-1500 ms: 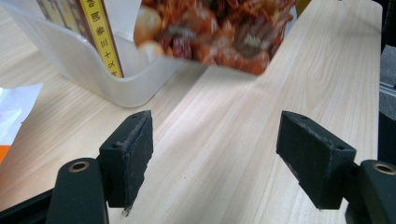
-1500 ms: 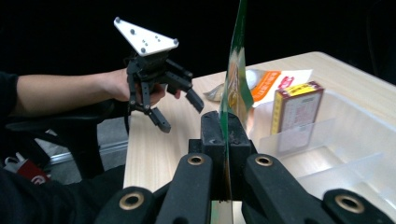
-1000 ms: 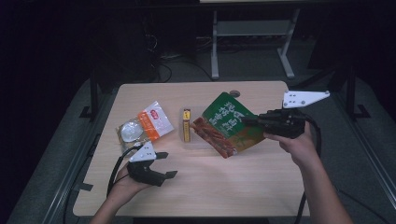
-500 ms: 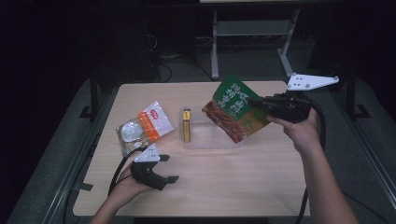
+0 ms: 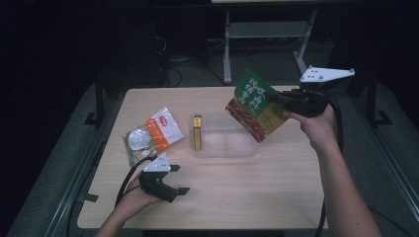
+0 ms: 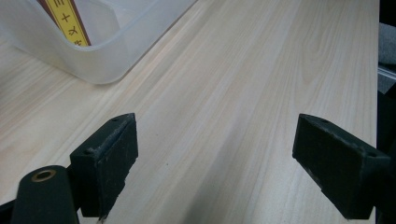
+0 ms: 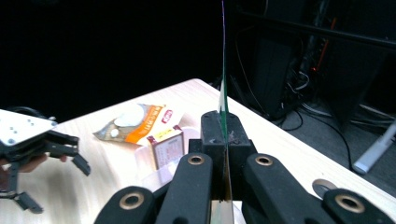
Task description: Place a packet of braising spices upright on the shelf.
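Green snack bag (image 5: 257,104): pinched edge-on in right claw (image 5: 274,97), held tilted in the air above clear tub (image 5: 225,143). Left claw (image 5: 181,184): jaws just opening, now spread, nothing between, low over counter (image 5: 257,187).

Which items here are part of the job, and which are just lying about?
In the job:
- green packet, clamped in the right hand-held gripper, lifted above the table
- clear tub
- yellow box, standing in the tub

Lying about:
- orange packet, left of the tub
- left hand-held gripper, open, idle
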### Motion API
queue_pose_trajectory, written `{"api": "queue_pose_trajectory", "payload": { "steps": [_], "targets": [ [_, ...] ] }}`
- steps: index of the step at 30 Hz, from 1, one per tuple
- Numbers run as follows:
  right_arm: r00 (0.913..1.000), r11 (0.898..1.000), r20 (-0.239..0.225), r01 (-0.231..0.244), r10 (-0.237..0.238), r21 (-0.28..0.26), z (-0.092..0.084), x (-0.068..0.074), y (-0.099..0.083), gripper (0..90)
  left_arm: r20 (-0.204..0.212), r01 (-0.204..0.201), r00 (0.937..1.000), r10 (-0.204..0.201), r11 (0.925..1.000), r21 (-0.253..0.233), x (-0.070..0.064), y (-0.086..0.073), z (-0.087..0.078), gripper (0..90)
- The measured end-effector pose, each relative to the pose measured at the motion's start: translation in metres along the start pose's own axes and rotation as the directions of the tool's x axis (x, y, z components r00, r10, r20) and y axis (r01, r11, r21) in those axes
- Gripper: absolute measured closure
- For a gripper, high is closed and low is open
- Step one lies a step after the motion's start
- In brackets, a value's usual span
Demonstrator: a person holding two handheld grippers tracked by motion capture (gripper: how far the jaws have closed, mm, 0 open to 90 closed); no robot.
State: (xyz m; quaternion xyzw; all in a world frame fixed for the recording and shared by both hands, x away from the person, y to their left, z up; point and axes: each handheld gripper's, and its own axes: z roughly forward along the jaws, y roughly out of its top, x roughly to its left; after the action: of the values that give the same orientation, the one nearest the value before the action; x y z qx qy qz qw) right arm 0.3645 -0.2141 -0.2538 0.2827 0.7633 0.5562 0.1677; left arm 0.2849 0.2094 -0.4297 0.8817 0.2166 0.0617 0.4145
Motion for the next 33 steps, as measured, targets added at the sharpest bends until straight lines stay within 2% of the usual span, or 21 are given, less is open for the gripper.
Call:
{"api": "queue_pose_trajectory", "payload": {
  "steps": [10,19,27,33],
  "targets": [
    [0.9993,0.999,0.025,-0.028,0.027,0.022,0.016,-0.006,-0.007,90.0,0.004,0.0,1.0,0.0,1.0,0.009,-0.001,-0.001,0.003,13.7],
    [0.9975,0.997,0.031,-0.065,0.064,0.029,0.03,-0.01,-0.023,90.0,0.003,-0.007,1.0,0.007,0.9998,0.02,-0.001,-0.002,0.003,13.7],
    [0.9966,0.997,0.058,-0.061,0.058,0.037,0.036,-0.009,-0.03,90.0,0.002,-0.008,1.0,0.008,0.9996,0.029,-0.001,-0.004,0.006,13.7],
    [0.9964,0.997,0.061,-0.061,0.058,0.045,0.042,-0.009,-0.033,90.0,0.008,-0.006,0.9999,0.006,0.9993,0.037,-0.001,-0.005,0.007,13.6]
  ]
}}
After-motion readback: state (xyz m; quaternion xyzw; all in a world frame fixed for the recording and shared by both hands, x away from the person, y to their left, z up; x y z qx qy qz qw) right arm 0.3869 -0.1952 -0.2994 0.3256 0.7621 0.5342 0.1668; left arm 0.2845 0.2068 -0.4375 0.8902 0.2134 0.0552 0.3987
